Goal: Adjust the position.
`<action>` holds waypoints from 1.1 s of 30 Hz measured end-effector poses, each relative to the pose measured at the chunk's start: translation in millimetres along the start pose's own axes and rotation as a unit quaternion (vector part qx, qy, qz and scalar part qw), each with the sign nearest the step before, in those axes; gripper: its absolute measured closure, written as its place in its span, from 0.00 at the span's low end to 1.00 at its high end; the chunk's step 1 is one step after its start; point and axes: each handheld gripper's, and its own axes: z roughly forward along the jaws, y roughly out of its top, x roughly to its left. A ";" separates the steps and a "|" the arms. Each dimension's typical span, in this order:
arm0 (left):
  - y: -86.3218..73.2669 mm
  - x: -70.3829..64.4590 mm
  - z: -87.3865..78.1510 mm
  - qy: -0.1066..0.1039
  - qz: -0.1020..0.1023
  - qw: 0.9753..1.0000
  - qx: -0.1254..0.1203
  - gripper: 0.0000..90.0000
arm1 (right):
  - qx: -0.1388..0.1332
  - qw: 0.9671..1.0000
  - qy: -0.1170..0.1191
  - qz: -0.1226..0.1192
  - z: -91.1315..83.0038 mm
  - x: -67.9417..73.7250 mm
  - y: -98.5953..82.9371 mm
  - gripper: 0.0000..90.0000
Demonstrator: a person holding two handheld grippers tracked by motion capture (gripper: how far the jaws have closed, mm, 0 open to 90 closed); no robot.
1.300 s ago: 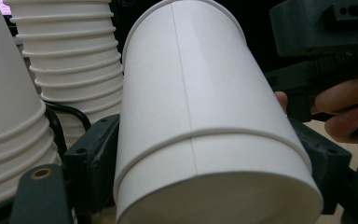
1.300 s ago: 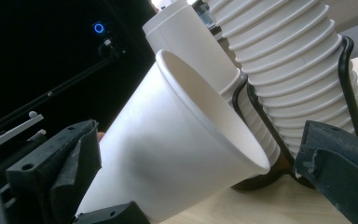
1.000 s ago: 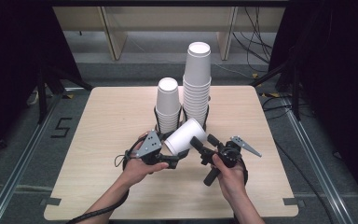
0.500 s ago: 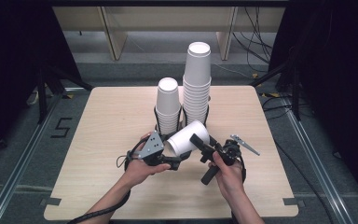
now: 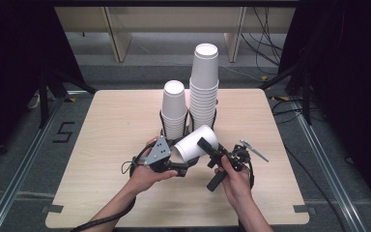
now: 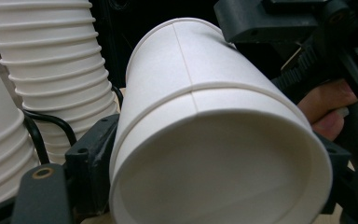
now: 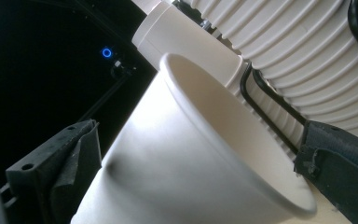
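High view: cup stacks behind cup

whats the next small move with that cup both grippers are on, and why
Probably pull the two grippers gently apart along the cup's axis. The left gripper and right gripper both grip the tilted white cup, and the left gripper view shows a ring line around it, which suggests two nested cups. The short stack and tall stack stand just behind.
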 end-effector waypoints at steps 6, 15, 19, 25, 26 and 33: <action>1.0 -2.3 0.7 -0.003 0.002 1.000 -0.003 0.24 | -0.003 0.999 0.009 0.042 1.9 0.9 -1.1 0.01; 0.6 -3.3 2.4 -0.005 0.001 1.000 -0.005 0.24 | -0.001 0.999 0.012 0.043 3.1 -1.6 -0.8 0.01; 0.9 -4.1 3.2 -0.008 0.002 1.000 -0.003 0.24 | 0.001 0.999 0.018 0.046 4.3 -2.3 -1.4 0.03; 0.0 -4.0 3.8 -0.008 0.000 1.000 -0.003 0.24 | 0.002 0.999 0.018 0.049 4.1 -0.2 -0.8 0.11; -0.2 -3.6 3.7 -0.008 0.000 1.000 -0.003 0.24 | 0.002 0.999 0.019 0.049 4.1 -0.3 -0.6 0.12; -2.2 -1.0 2.2 -0.003 -0.002 1.000 0.002 0.24 | -0.003 0.999 0.021 0.044 2.7 -1.6 1.9 0.25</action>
